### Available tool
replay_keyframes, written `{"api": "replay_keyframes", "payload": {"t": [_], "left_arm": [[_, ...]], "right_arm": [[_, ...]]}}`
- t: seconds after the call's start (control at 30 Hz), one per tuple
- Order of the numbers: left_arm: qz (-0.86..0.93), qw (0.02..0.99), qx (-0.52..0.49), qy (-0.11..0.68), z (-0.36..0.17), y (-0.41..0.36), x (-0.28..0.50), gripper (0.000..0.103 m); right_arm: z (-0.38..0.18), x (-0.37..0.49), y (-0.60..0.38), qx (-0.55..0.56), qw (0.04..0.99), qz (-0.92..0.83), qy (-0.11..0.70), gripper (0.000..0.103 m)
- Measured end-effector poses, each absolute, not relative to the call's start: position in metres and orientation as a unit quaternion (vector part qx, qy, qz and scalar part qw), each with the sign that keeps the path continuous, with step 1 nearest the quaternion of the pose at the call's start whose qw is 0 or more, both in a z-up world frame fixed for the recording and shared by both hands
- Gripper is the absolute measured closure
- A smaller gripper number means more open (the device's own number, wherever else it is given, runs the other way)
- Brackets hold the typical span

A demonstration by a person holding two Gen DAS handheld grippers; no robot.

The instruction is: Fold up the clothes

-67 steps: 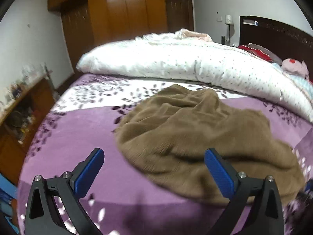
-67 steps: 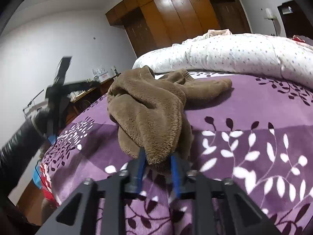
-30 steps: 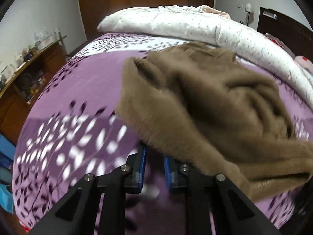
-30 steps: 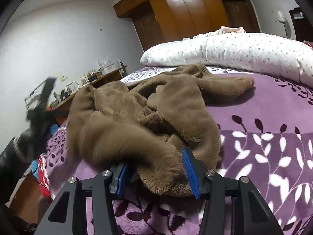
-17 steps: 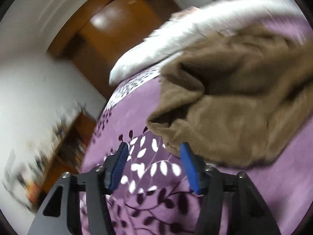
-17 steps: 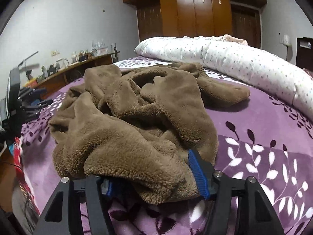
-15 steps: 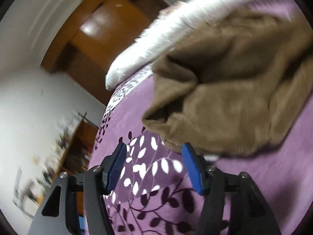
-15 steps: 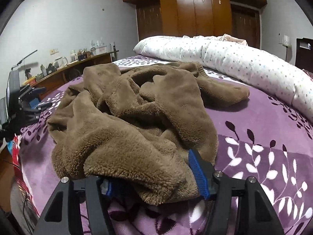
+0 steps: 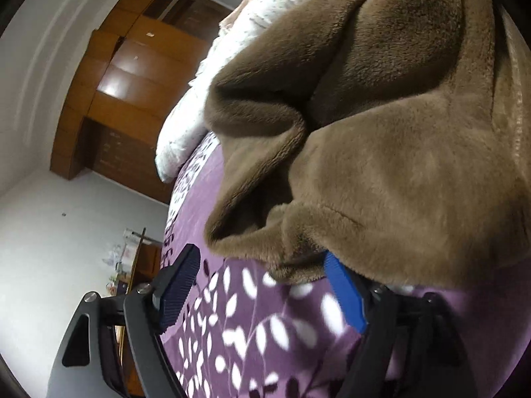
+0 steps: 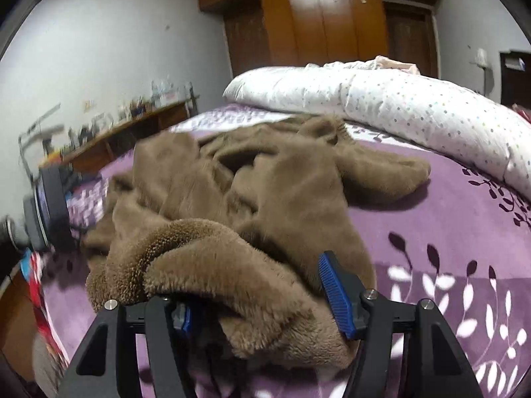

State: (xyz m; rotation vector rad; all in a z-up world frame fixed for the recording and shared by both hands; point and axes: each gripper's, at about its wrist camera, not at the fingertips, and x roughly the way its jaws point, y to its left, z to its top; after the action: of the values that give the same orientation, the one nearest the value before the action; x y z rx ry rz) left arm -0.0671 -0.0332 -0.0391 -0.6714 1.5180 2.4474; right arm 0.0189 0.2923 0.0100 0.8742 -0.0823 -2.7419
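A crumpled brown fleece garment (image 10: 252,219) lies in a heap on the purple bedspread with white leaf print (image 10: 464,232). Behind it, a rolled white quilt with small coloured dots (image 10: 398,106) runs across the bed, and a brown wooden wardrobe (image 10: 318,20) fills the far wall. A cluttered wooden side desk (image 10: 126,126) stands along the left wall. No writing is legible.

The right gripper (image 10: 262,298) is spread wide with a thick fold of fleece bulging between its blue pads. The left gripper (image 9: 262,285) is also wide apart at the garment's lower edge; its right pad is partly covered by the fleece hem.
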Motion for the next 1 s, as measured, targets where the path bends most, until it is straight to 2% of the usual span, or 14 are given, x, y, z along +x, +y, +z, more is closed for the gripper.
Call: {"api": "replay_keyframes", "payload": {"t": [0.3, 0.37, 0.5, 0.57, 0.73, 0.77, 0.83, 0.87, 0.93, 1.0], "left_arm": [[0.769, 0.130, -0.179, 0.600, -0.052, -0.020, -0.067, 0.024], [0.752, 0.143, -0.180, 0.617, -0.052, -0.021, -0.068, 0.026], [0.718, 0.171, -0.182, 0.650, -0.053, -0.023, -0.069, 0.038], [0.701, 0.184, -0.184, 0.664, -0.054, -0.024, -0.070, 0.040], [0.705, 0.210, -0.229, 0.638, -0.049, -0.022, -0.102, 0.041], [0.715, 0.215, -0.245, 0.619, -0.046, -0.022, -0.108, 0.043], [0.732, 0.226, -0.275, 0.580, -0.039, -0.022, -0.120, 0.074], [0.740, 0.231, -0.291, 0.560, -0.036, -0.022, -0.126, 0.078], [0.772, 0.235, -0.307, 0.505, -0.025, -0.024, -0.132, 0.087], [0.818, 0.238, -0.306, 0.425, -0.004, -0.031, -0.130, 0.089]], "right_arm": [[0.002, -0.007, 0.300, 0.308, 0.120, -0.942, -0.053, 0.040], [-0.003, -0.007, 0.302, 0.312, 0.123, -0.940, -0.059, 0.040], [-0.007, -0.008, 0.305, 0.315, 0.125, -0.938, -0.066, 0.040], [-0.008, -0.009, 0.305, 0.316, 0.126, -0.938, -0.067, 0.040], [-0.007, -0.006, 0.304, 0.311, 0.133, -0.938, -0.072, 0.040], [-0.007, -0.005, 0.304, 0.310, 0.135, -0.938, -0.073, 0.040], [-0.007, -0.004, 0.304, 0.307, 0.138, -0.938, -0.075, 0.043], [-0.007, -0.003, 0.304, 0.306, 0.140, -0.939, -0.077, 0.051], [-0.004, -0.001, 0.302, 0.299, 0.138, -0.941, -0.077, 0.056], [0.005, 0.005, 0.302, 0.285, 0.134, -0.946, -0.076, 0.064]]}}
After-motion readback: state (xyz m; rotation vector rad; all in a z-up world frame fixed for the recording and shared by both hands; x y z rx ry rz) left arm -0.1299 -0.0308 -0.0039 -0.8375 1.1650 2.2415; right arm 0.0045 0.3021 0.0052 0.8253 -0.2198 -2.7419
